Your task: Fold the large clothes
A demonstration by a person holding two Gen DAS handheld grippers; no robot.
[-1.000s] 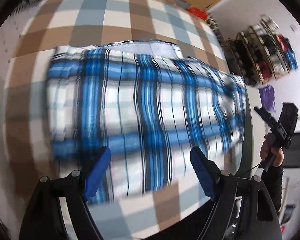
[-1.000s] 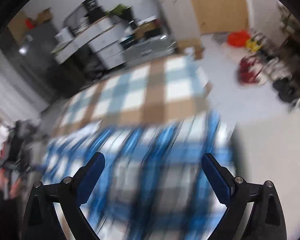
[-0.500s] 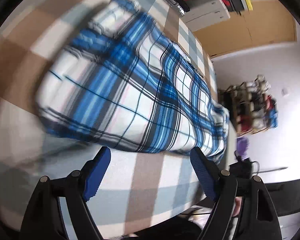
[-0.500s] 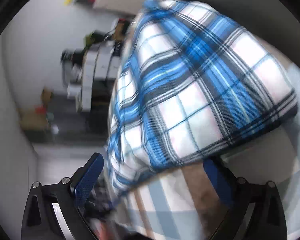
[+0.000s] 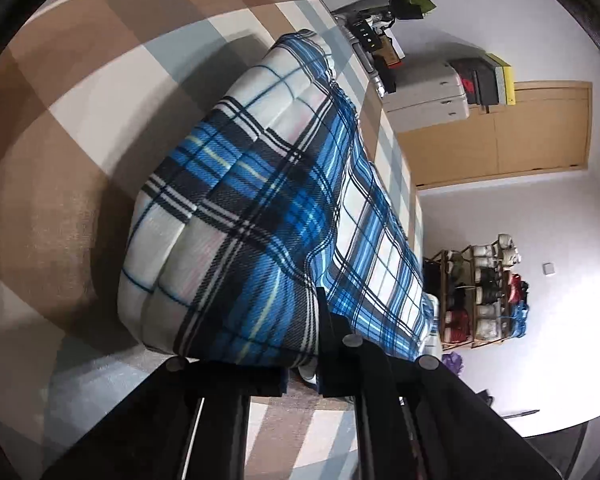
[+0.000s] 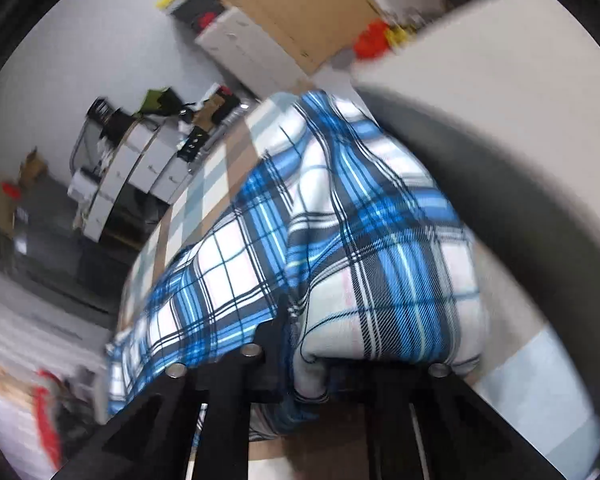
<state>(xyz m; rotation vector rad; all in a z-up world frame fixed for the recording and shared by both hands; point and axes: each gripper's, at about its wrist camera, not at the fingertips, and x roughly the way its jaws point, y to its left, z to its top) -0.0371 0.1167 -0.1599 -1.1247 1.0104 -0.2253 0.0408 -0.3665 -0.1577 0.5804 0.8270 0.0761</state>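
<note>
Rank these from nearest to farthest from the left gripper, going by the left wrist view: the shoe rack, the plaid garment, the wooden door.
1. The plaid garment, clamped in the left gripper itself, lying on the checked tablecloth.
2. The shoe rack, to the right, past the garment's far end.
3. The wooden door, upper right, on the back wall.

Both tools, wide open a second ago, are now clamping the plaid garment [image 5: 260, 216]: left tool [image 5: 300, 368] and right tool [image 6: 304, 376] gripping its near edge.
</note>
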